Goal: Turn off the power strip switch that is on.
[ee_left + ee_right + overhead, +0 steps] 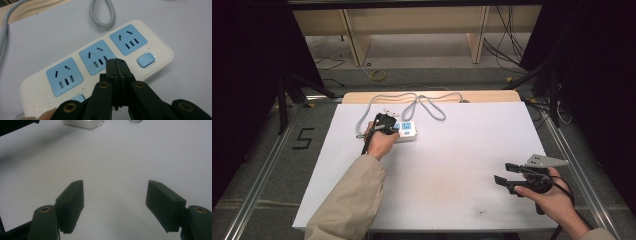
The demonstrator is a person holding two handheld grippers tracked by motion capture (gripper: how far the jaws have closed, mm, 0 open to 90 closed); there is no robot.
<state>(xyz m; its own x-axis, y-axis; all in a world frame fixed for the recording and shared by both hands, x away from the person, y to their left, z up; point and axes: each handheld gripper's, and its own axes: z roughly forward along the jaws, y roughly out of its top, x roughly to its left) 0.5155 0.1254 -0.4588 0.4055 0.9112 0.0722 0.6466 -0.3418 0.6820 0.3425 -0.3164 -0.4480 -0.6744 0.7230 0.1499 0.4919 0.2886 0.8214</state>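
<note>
Holding the left gripper with its jaws pressed flat together and nothing between them, you have its tip poised over the white power strip, just beside the blue switch button at the strip's end. The strip lies at the far left of the white table, with its grey cable looping off toward the far edge. All three blue sockets stand empty, with no plug in any of them. I cannot tell whether the tip touches the strip's face or hovers above it.

Your right gripper waits well apart at the near right, jaws spread wide over bare table, holding nothing.

By my reading you are at the approach stage of pressing the switch: the closed tip is lined up nearby but not yet on the button. Left to do: shift onto the button and push down.
</note>
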